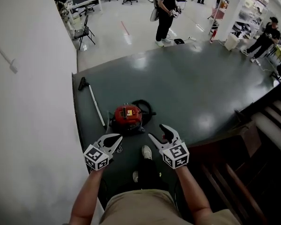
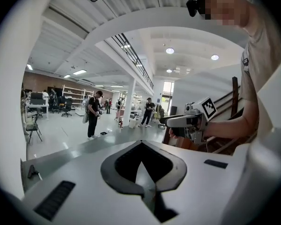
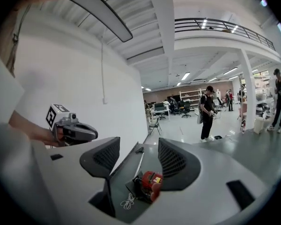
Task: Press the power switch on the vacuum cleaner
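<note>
A red canister vacuum cleaner (image 1: 128,117) stands on the dark green floor, with a yellow label on top and a black hose (image 1: 145,108) looped behind it. Its metal wand (image 1: 96,105) lies to the left and ends in a black nozzle. My left gripper (image 1: 118,139) is shut and empty, hanging above the floor just near-left of the vacuum. My right gripper (image 1: 157,131) is open, near-right of it. In the right gripper view the vacuum (image 3: 150,184) shows between the spread jaws of the right gripper (image 3: 138,146), well below them. The left gripper (image 2: 140,144) view looks level across the hall.
A white wall (image 1: 33,102) runs close along the left. Dark wooden stairs (image 1: 267,125) drop away at the right. A white cord (image 3: 128,201) lies by the vacuum. My shoe (image 1: 146,152) is just near of it. People (image 1: 166,13) and a folding chair (image 1: 84,32) are far off.
</note>
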`<state>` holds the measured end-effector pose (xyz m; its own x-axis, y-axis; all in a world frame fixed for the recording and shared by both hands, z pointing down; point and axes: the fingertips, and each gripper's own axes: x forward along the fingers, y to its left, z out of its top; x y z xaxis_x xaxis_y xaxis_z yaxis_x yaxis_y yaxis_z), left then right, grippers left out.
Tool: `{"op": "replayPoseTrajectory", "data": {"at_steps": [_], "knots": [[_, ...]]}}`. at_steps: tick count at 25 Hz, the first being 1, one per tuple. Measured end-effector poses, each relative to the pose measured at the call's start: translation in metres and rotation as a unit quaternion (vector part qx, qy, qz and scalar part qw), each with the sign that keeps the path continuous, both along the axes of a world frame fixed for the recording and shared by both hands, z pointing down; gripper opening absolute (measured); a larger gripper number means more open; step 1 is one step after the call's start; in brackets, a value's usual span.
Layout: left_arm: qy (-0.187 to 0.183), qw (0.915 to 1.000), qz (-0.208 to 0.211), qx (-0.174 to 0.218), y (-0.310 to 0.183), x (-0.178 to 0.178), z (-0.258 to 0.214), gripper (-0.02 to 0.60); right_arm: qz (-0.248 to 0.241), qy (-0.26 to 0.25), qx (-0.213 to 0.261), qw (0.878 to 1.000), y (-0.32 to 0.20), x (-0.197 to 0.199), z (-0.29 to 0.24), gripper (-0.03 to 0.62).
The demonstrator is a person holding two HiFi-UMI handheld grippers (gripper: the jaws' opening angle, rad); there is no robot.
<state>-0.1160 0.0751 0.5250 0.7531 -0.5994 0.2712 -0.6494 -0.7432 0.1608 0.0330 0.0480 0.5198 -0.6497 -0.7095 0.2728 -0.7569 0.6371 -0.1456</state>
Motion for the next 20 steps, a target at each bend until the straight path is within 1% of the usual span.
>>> {"op": "replayPoseTrajectory", "data": {"at_steps": [2,3,5,6,7,9,12,14,15,17,20], "knots": [[0.010,0.9999,-0.001,-0.004,-0.027,0.001,0.014,0.005,0.005,0.020,-0.007,1.000,-0.025,0.004,0.022,0.262],[0.024,0.9996,-0.001,-0.016,-0.043,0.003,0.021,0.006,0.005,0.024,-0.012,1.000,-0.040,0.005,0.032,0.256],[0.052,0.9970,-0.004,-0.057,-0.071,0.007,0.037,0.013,0.006,0.029,-0.020,0.999,-0.070,0.009,0.049,0.228],[0.059,0.9953,-0.009,-0.075,-0.082,0.009,0.046,0.037,0.004,0.031,-0.022,0.999,-0.084,0.012,0.056,0.221],[0.061,0.9940,-0.017,-0.089,-0.094,0.011,0.054,0.045,0.001,0.031,-0.025,0.999,-0.097,0.014,0.062,0.211],[0.054,0.9932,-0.033,-0.098,-0.121,0.011,0.064,0.048,-0.008,0.026,-0.033,0.999,-0.128,0.013,0.072,0.204],[0.040,0.9948,-0.053,-0.077,-0.169,0.007,0.080,0.046,-0.018,0.031,-0.041,0.999,-0.177,0.009,0.095,0.195],[0.047,0.9933,-0.076,-0.074,-0.200,0.005,0.099,0.048,-0.020,0.046,-0.049,0.998,-0.206,0.013,0.123,0.190],[0.049,0.9915,-0.092,-0.078,-0.214,0.002,0.111,0.046,-0.023,0.055,-0.054,0.997,-0.219,0.013,0.139,0.188],[0.040,0.9875,-0.121,-0.093,-0.238,-0.007,0.138,0.048,-0.035,0.067,-0.070,0.995,-0.241,0.006,0.174,0.184],[0.023,0.9828,-0.139,-0.119,-0.265,-0.009,0.177,0.046,-0.055,0.075,-0.102,0.990,-0.266,-0.006,0.222,0.175]]}}
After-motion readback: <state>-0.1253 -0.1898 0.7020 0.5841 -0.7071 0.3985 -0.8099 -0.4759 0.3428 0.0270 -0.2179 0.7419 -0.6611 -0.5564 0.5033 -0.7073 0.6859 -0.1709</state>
